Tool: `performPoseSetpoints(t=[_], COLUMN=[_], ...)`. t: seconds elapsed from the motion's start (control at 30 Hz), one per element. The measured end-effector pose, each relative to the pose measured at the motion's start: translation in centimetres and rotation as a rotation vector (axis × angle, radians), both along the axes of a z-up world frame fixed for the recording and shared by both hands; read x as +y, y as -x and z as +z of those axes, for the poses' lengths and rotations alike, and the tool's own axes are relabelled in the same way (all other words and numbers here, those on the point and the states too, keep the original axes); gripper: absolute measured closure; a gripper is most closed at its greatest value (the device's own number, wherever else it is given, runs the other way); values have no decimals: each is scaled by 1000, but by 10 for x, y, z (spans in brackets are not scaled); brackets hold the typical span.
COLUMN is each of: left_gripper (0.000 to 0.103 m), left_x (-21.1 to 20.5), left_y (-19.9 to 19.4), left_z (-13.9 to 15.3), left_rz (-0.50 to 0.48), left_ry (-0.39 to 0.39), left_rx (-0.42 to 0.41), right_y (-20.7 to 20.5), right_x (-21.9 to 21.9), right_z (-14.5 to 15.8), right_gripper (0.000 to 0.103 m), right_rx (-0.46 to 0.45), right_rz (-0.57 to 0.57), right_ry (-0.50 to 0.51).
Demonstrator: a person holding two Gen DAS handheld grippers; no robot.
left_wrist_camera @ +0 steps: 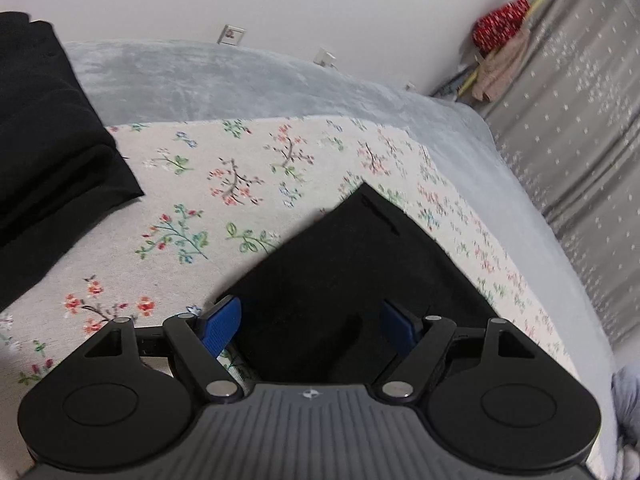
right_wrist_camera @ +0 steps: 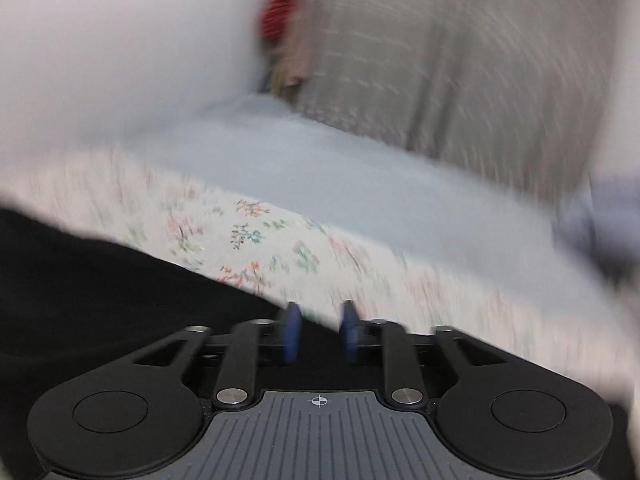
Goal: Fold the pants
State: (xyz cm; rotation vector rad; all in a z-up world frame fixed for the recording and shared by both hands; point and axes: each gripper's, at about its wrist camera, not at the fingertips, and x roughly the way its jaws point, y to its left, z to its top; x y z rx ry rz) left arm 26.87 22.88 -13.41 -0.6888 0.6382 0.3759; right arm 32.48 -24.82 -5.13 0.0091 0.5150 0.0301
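Black pants [left_wrist_camera: 360, 264] lie on a floral cloth [left_wrist_camera: 240, 176], one corner pointing away from me in the left wrist view. My left gripper [left_wrist_camera: 310, 324] is open, its blue pads [left_wrist_camera: 220, 326] either side of the black fabric just below it. In the blurred right wrist view, the pants [right_wrist_camera: 100, 280] fill the lower left. My right gripper [right_wrist_camera: 320, 332] hovers at their edge, its blue pads [right_wrist_camera: 292, 332] a narrow gap apart with nothing clearly between them.
A folded stack of black clothes [left_wrist_camera: 44, 136] sits at the left on the floral cloth. A pale blue blanket [left_wrist_camera: 200, 80] covers the bed behind. A grey curtain [left_wrist_camera: 580, 120] hangs at the right, with red and beige items [left_wrist_camera: 500, 24] in the corner.
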Motion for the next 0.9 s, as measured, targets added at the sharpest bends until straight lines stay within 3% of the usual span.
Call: performPoseSetpoints(t=[0.03, 0.1, 0.17, 0.3, 0.37, 0.43, 0.53, 0.63, 0.7, 0.9], left_gripper=[16, 16, 15, 14, 12, 12, 12, 19, 28, 29], left_x=[1, 2, 2, -6, -12, -12, -19, -22, -21, -17], left_y=[2, 8, 11, 34, 47, 32, 28, 17, 8, -6], left_z=[3, 7, 10, 0, -10, -21, -21, -23, -23, -25], left_rz=[11, 33, 47, 155, 162, 45, 36, -31, -60, -38], left_ry=[4, 4, -4, -85, -94, -26, -72, -77, -66, -50], left_rx=[-2, -6, 4, 105, 85, 126, 85, 53, 27, -4], right_y=[25, 79, 114, 140, 143, 136, 119, 103, 92, 101], right_x=[-16, -45, -54, -34, -14, 12, 52, 72, 85, 100], right_z=[-3, -19, -37, -62, -65, -65, -62, -67, -69, -58], right_gripper=[52, 50, 50, 50, 50, 50, 51, 51, 51, 50], right_rx=[30, 81, 143, 250, 246, 219, 177, 144, 117, -29], right_rz=[-21, -52, -29, 10, 99, 189, 293, 331, 345, 383], right_ry=[-66, -222, -304, -255, -237, -164, -68, -67, -87, -28])
